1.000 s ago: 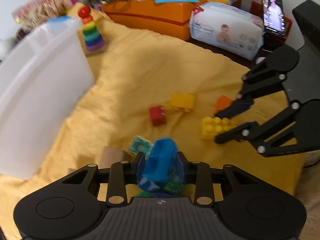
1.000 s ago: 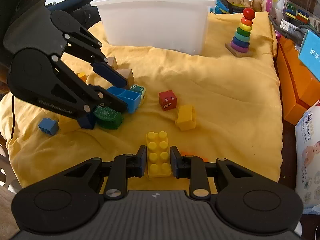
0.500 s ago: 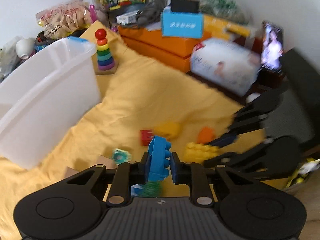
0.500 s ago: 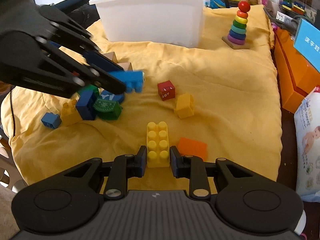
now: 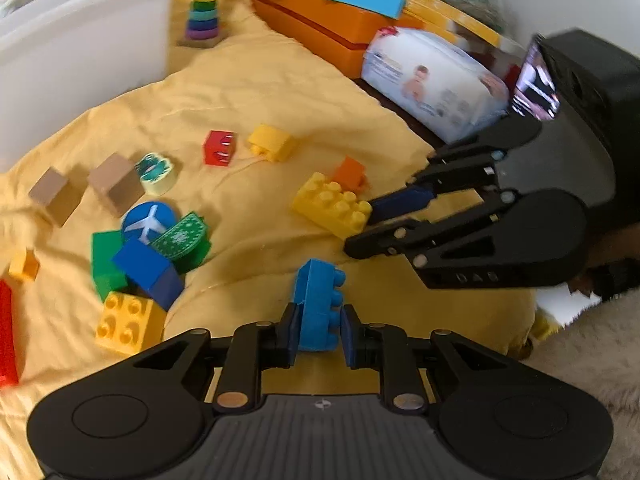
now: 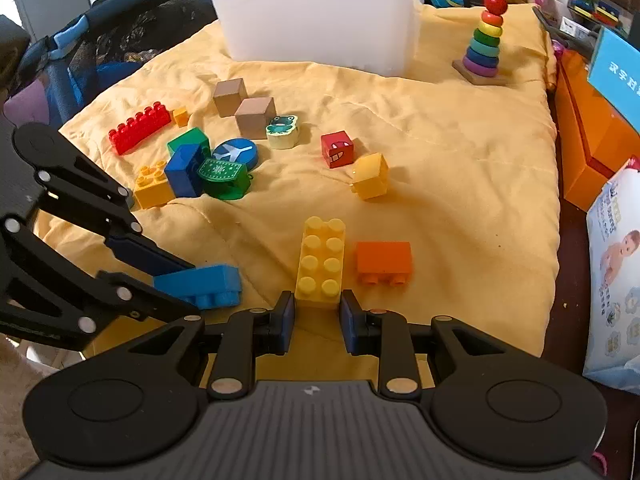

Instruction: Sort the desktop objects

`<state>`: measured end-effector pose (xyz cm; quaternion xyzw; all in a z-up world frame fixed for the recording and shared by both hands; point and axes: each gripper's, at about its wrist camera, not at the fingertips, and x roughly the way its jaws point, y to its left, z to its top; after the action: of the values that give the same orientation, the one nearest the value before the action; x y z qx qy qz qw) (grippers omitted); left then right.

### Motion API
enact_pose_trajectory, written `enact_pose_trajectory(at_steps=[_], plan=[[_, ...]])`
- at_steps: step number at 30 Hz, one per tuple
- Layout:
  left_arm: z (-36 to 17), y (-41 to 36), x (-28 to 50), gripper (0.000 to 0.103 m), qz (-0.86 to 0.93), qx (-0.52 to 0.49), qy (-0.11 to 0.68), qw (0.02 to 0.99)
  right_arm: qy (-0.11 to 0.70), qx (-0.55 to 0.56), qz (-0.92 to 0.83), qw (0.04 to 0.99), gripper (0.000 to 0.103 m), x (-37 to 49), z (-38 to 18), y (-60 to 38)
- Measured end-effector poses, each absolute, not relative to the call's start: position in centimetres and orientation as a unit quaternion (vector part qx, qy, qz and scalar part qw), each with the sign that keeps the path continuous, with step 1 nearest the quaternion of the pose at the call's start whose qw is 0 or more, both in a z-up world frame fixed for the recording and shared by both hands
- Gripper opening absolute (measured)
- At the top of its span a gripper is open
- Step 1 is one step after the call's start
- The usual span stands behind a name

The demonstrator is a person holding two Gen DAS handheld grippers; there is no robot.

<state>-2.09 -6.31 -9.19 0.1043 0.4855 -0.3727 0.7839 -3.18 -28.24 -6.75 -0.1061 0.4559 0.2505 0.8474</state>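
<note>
The left gripper (image 5: pixel 319 330) clamped a light-blue brick (image 5: pixel 319 304), its jaws easing open slightly. The right gripper (image 6: pixel 317 322) was closed on a long yellow brick's (image 6: pixel 321 258) near end. Both hung over a rumpled yellow blanket (image 6: pixel 440 152) strewn with blocks, an orange brick (image 6: pixel 383 260) just beside. Farther off stood a white bin (image 6: pixel 320 20) and a ring stacker (image 6: pixel 486 40).

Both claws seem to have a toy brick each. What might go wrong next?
1. The left gripper's jaws are opening with the blue brick between them, far from the white bin; it may drop onto the yellow blanket.
2. The right gripper pinches only the near end of the long yellow brick, so it might pivot or slip when lifted.
</note>
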Motion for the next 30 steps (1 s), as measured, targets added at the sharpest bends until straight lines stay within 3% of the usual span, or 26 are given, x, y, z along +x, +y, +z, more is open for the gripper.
enact_pose_trajectory(at_steps=[12, 23, 25, 30], plan=[[-8.0, -5.0, -2.2, 0.042, -0.313, 0.109, 0.457, 0.825, 0.449, -0.108, 0.262, 0.847, 0.031, -2.9, -6.8, -28.2], [-7.4, -5.5, -2.6, 0.043, -0.333, 0.117, 0.442, 0.825, 0.442, -0.102, 0.252, 0.855, 0.031, -2.8, -6.4, -28.4], [-7.7, -5.9, -2.6, 0.043, -0.338, 0.128, 0.447, 0.819, 0.44, -0.097, 0.254, 0.856, 0.037, -2.5, -6.3, -28.3], [-7.4, -6.2, -3.1, 0.044, -0.344, 0.139, 0.436, 0.82, 0.438, -0.108, 0.254, 0.855, 0.037, -2.2, -6.3, -27.3]])
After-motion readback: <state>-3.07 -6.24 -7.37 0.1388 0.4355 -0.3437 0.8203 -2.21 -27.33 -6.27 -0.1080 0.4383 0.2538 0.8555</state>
